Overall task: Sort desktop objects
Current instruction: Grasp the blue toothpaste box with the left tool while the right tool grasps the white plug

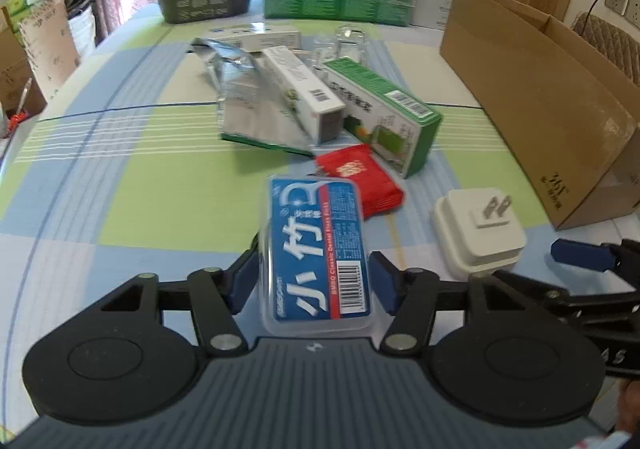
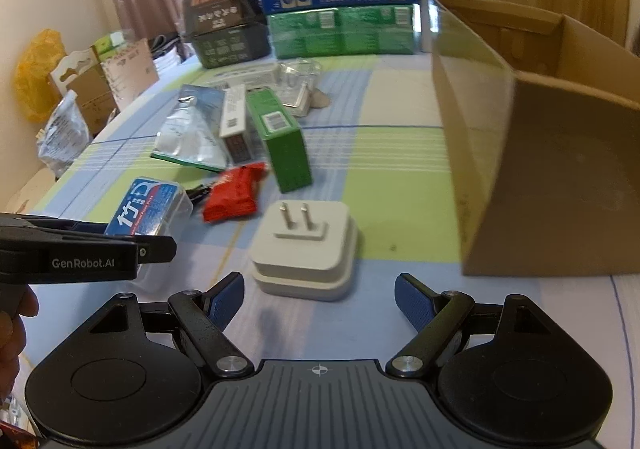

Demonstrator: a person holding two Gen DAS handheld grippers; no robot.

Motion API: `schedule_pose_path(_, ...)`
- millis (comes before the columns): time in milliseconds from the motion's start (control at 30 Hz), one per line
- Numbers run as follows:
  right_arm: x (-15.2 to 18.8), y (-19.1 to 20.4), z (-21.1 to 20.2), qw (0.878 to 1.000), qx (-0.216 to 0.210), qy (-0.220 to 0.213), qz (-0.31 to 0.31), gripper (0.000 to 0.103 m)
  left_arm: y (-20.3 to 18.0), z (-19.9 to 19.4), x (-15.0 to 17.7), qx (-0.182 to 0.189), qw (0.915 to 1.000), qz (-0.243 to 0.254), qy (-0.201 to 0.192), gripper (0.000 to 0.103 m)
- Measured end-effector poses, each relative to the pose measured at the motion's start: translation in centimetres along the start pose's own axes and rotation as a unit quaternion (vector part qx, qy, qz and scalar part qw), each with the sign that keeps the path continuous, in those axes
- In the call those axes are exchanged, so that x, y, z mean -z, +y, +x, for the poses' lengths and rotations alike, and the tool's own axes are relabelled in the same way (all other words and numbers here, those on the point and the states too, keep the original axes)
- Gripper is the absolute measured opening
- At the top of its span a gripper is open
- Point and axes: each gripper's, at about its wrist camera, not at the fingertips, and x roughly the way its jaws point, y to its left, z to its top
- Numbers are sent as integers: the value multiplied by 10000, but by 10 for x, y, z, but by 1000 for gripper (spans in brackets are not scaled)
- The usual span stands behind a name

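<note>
Floss box (image 1: 316, 253), a clear plastic case with a blue label, lies lengthwise between the blue pads of the left gripper (image 1: 314, 283). The left pad sits at the box's edge and the right pad just beside its other edge; whether they press on it I cannot tell. The jaws are about half spread.

Just beyond the box's far end lies a red packet (image 1: 360, 177), and past that a green carton (image 1: 384, 113), a white carton (image 1: 304, 89) and a silver pouch (image 1: 244, 97) lie in a loose heap. To the right of the left gripper rests a white plug adapter (image 1: 480, 233), prongs up.

Right gripper (image 2: 318, 301) stands wide open with nothing between its pads; the plug adapter (image 2: 306, 245) lies just ahead of its fingertips, apart from them. An open cardboard box (image 2: 540, 169) stands ahead and to its right on the checked tablecloth (image 2: 400, 153). The left gripper's black body reaches in from the left of this view, over the floss box (image 2: 148, 209).
</note>
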Motion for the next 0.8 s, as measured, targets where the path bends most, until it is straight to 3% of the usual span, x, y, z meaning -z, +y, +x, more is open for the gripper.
schedule_pose_path(267,-9,13,19,9998,127,-122,-134,81,19,-6,5,-4,9999,18,-103,55)
schedule_pose_path(633,-11,22,39,9993,206,-147,-291,78,18,-3,8,-185,9992,191,-311,57)
schedule_pose_path(800,-9,24,42,9992,226,-125,-293,69,14,-2,9,-284,9985,330,-338,56)
